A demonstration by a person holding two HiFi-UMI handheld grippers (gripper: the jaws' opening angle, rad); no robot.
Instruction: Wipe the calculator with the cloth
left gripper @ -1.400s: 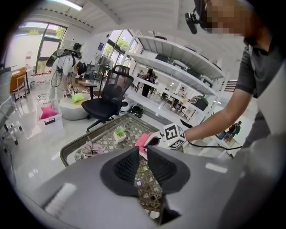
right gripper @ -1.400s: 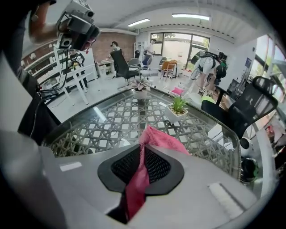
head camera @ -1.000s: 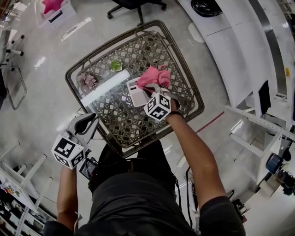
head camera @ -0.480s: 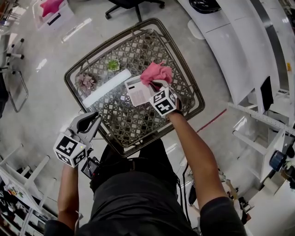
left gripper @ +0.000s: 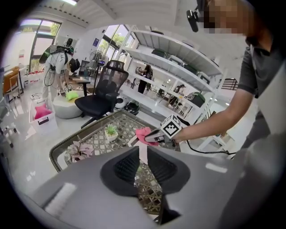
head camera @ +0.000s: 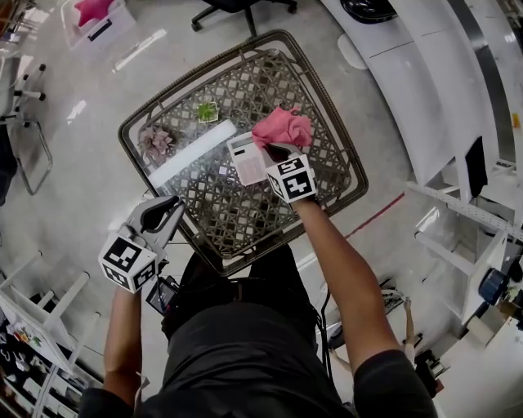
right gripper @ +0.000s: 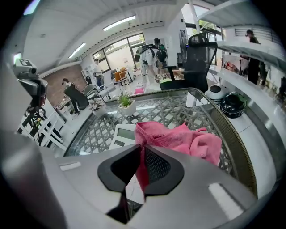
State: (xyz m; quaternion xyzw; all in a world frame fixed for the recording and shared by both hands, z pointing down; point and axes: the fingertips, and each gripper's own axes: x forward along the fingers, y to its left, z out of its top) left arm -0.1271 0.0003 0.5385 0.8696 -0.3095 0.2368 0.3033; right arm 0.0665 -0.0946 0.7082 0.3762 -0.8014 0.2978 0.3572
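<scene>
On the glass-topped wicker table (head camera: 245, 222) lies a white calculator (head camera: 247, 160) (right gripper: 121, 133). A crumpled pink cloth (head camera: 283, 128) (right gripper: 183, 137) rests at its right side, one corner overlapping its edge. My right gripper (head camera: 274, 152) (right gripper: 142, 166) is shut on a fold of that cloth, and the rest spreads out ahead of the jaws. My left gripper (head camera: 157, 214) (left gripper: 143, 164) hovers off the table's near left corner, pointing at the calculator, with a narrow gap between its jaws and nothing in it. The left gripper view shows the right gripper (left gripper: 155, 136) on the cloth (left gripper: 143, 133).
A purple-leaved plant (head camera: 154, 144) and a small green potted plant (head camera: 207, 111) stand on the table's left part. A black office chair (head camera: 245, 10) is beyond the table, a white counter (head camera: 409, 73) to its right, and a white box holding something pink (head camera: 94, 16) at top left.
The right gripper has rolled about its own axis, its marker cube turning, with the cloth still in it beside the calculator. The left gripper has stayed put.
</scene>
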